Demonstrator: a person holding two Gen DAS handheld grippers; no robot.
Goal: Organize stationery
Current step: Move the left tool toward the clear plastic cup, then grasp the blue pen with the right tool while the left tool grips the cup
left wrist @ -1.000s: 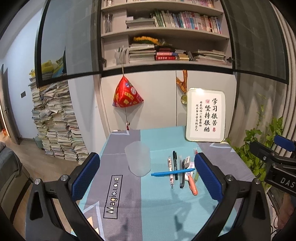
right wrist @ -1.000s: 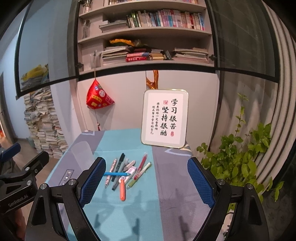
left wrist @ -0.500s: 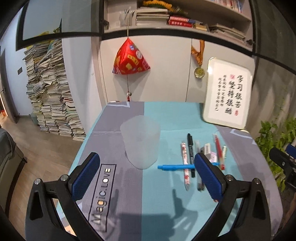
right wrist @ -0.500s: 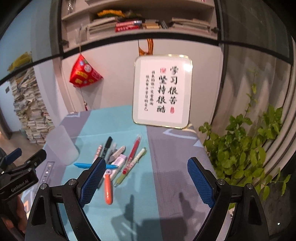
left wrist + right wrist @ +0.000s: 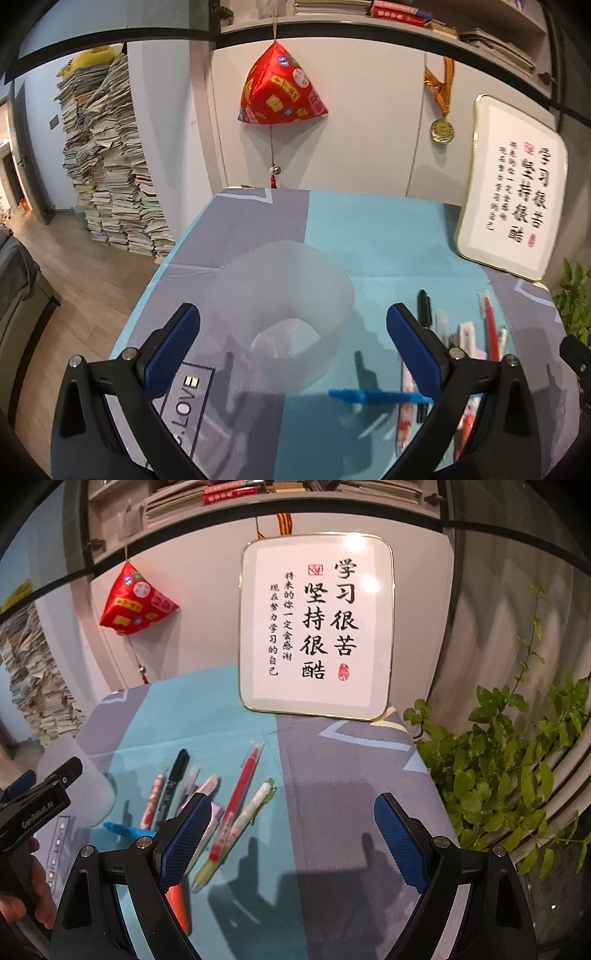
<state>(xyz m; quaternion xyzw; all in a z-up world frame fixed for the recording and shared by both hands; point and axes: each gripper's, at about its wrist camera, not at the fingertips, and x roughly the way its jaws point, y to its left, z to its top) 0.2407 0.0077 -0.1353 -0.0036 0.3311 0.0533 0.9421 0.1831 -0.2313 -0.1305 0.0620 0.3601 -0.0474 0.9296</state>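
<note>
Closing around the translucent cup [image 5: 284, 317] without touching it, the left tool [image 5: 293, 343] frames it on the surface [image 5: 388, 236]; pens [image 5: 236, 805] lie right. The right tool [image 5: 291, 834] gapes wide, empty.

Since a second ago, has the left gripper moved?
Yes. The left gripper has closed in on the translucent cup, which stayed by the Magic.LOVE print.

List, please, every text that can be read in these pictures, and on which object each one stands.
"学习很苦 坚持很酷": large characters on the framed sign.
"将来的你一定会感谢现在努力学习的自己": small columns on the same sign.
"LOVE": printed on the tablecloth.
"GenRobot.AI": on the left gripper, somewhat blurred.
Red seals on the sign, red hanging ornament, medal, book spines: unreadable.
</note>
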